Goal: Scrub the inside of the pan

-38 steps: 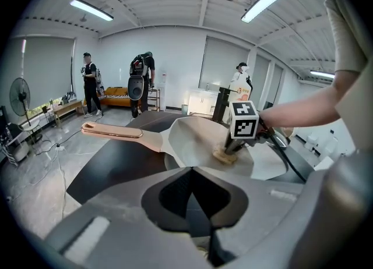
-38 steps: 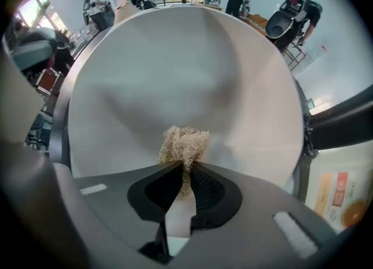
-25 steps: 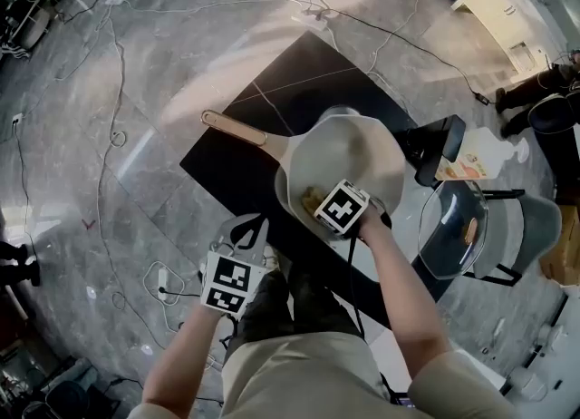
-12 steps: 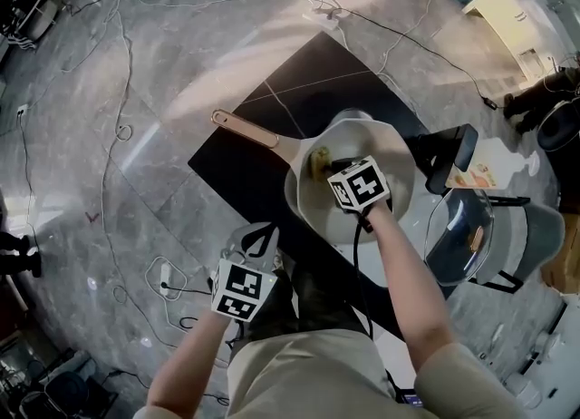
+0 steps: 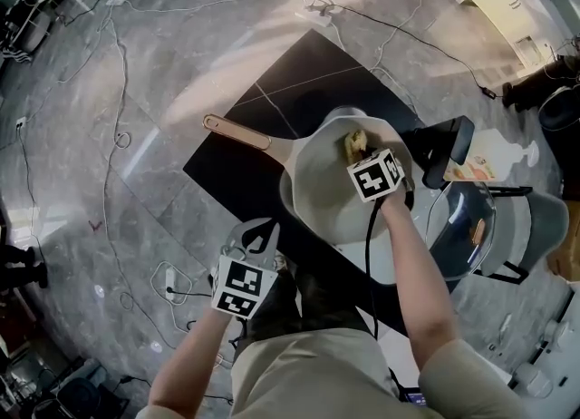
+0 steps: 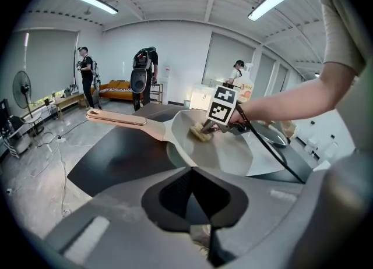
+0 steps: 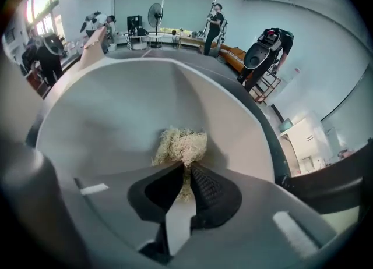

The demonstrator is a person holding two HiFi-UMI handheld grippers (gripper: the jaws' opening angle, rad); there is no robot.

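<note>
A pale grey pan [image 5: 331, 192] with a tan handle [image 5: 235, 131] lies on a black table [image 5: 272, 91]. My right gripper [image 5: 361, 156] is shut on a straw-coloured fibre scrubber [image 5: 353, 143] and presses it against the pan's inside near the far rim. In the right gripper view the scrubber [image 7: 182, 144] pokes out past the closed jaws [image 7: 186, 170] onto the pan wall [image 7: 111, 110]. My left gripper [image 5: 256, 238] hangs off the table's near edge, shut, holding nothing I can make out. From the left gripper view [image 6: 201, 236] the pan [image 6: 227, 154] and scrubber [image 6: 200, 133] lie ahead.
A glass lid [image 5: 458, 227] rests on a grey chair [image 5: 535, 227] to the right, with a soap bottle [image 5: 485, 159] beside it. Cables [image 5: 113, 136] trail over the marble floor. People [image 6: 143, 75] and a fan [image 6: 20, 87] stand far back in the room.
My right gripper has dragged the scrubber across the pan's inside, from the near side to the far right side. The left gripper has barely moved.
</note>
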